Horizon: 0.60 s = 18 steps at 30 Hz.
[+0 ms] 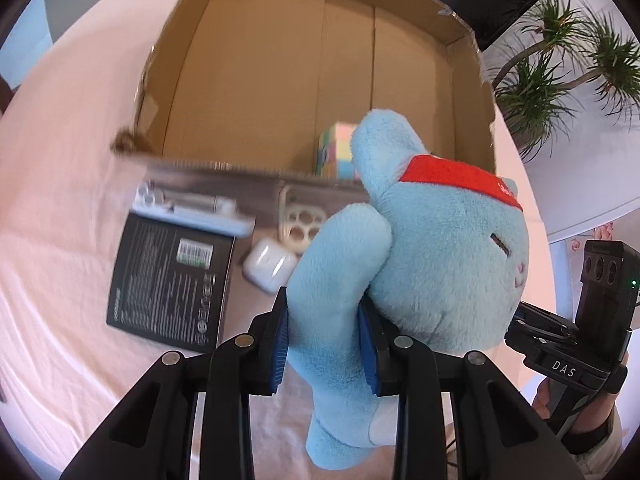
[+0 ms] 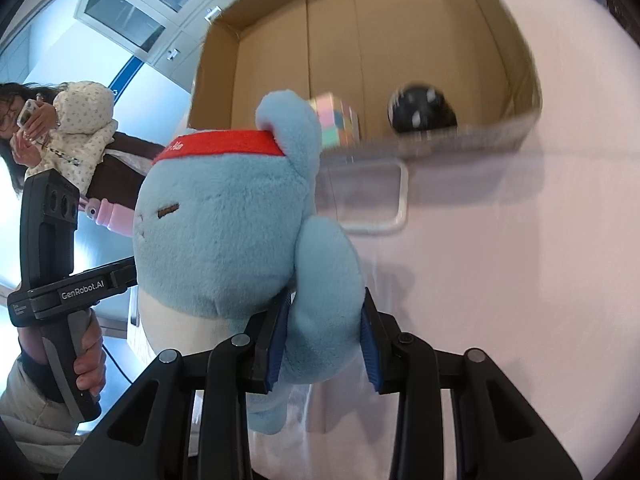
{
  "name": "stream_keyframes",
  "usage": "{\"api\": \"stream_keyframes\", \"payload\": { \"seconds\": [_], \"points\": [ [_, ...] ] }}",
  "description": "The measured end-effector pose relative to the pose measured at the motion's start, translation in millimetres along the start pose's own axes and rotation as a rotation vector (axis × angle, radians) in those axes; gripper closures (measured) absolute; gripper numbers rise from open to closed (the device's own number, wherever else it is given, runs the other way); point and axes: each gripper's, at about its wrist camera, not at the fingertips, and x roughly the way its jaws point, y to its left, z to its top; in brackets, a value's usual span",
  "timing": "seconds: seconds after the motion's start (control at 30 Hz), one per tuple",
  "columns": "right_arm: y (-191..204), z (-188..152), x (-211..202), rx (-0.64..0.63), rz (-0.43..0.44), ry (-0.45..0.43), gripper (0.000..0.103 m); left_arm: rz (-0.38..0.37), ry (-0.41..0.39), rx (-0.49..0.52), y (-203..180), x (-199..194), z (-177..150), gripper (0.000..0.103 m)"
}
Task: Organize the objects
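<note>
A light blue plush toy [image 1: 440, 240] with a red headband is held up above the pink tablecloth, in front of an open cardboard box [image 1: 280, 80]. My left gripper [image 1: 326, 344] is shut on one of its arms. My right gripper [image 2: 322, 344] is shut on its other arm [image 2: 324, 280]. The plush [image 2: 224, 220] fills the middle of the right wrist view. Inside the box [image 2: 400, 40] lie a pastel puzzle cube [image 1: 336, 148], also seen in the right wrist view [image 2: 336, 120], and a black round object [image 2: 420, 112].
On the cloth before the box lie a black booklet [image 1: 172, 280], a white earbud case [image 1: 268, 264], a cream ring-shaped item [image 1: 300, 224], a flat white package [image 1: 188, 208] and a clear tray [image 2: 368, 200]. A potted plant [image 1: 560, 60] stands right. A person [image 2: 60, 128] stands left.
</note>
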Motion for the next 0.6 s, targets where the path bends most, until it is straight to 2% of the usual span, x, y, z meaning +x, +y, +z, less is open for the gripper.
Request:
{"api": "stream_keyframes", "payload": {
  "seconds": [0.3,0.6],
  "points": [
    [29,43,-17,-0.059,-0.017,-0.092,0.071,-0.004,-0.091,0.016,0,-36,45,0.075],
    [49,89,-25,-0.101,-0.023,-0.17,0.071,-0.007,-0.178,-0.006,-1,-65,77,0.076]
  ]
}}
